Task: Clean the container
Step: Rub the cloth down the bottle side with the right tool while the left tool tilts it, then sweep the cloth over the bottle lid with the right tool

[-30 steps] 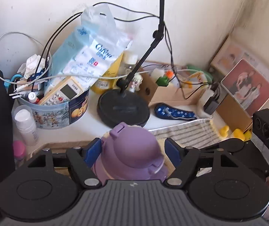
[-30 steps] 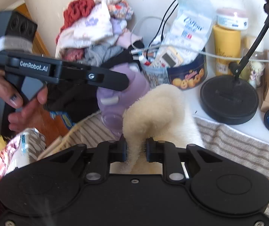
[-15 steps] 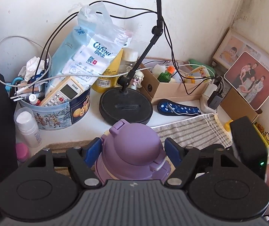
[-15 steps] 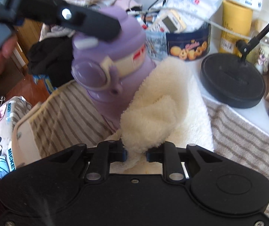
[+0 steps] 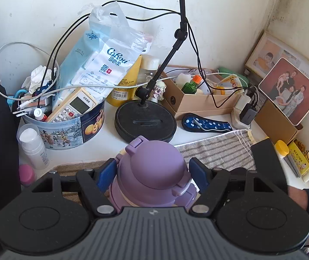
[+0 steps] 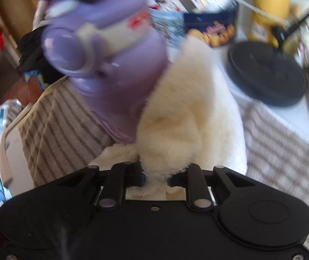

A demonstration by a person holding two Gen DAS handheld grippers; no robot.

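Note:
A purple lidded bottle (image 5: 154, 171) sits between the blue pads of my left gripper (image 5: 152, 173), which is shut on it. In the right wrist view the bottle (image 6: 111, 49) is tilted above a striped towel (image 6: 63, 125), blurred by motion. My right gripper (image 6: 155, 176) is shut on a fluffy cream cloth (image 6: 186, 112). The cloth presses against the bottle's lower right side. The bottle's base is hidden behind the cloth.
A cookie tin (image 5: 67, 127) full of clutter, a white pump bottle (image 5: 33, 143), a black round stand base (image 5: 145, 121), a cardboard box (image 5: 199, 99), a blue dotted case (image 5: 204, 125) and photo frames (image 5: 288, 88) crowd the white table. A striped towel (image 5: 217, 151) lies under the bottle.
The bottle has come closer to the right gripper and tilted more. The cream cloth has moved up along the bottle's side. The left gripper has shifted slightly, still holding the bottle.

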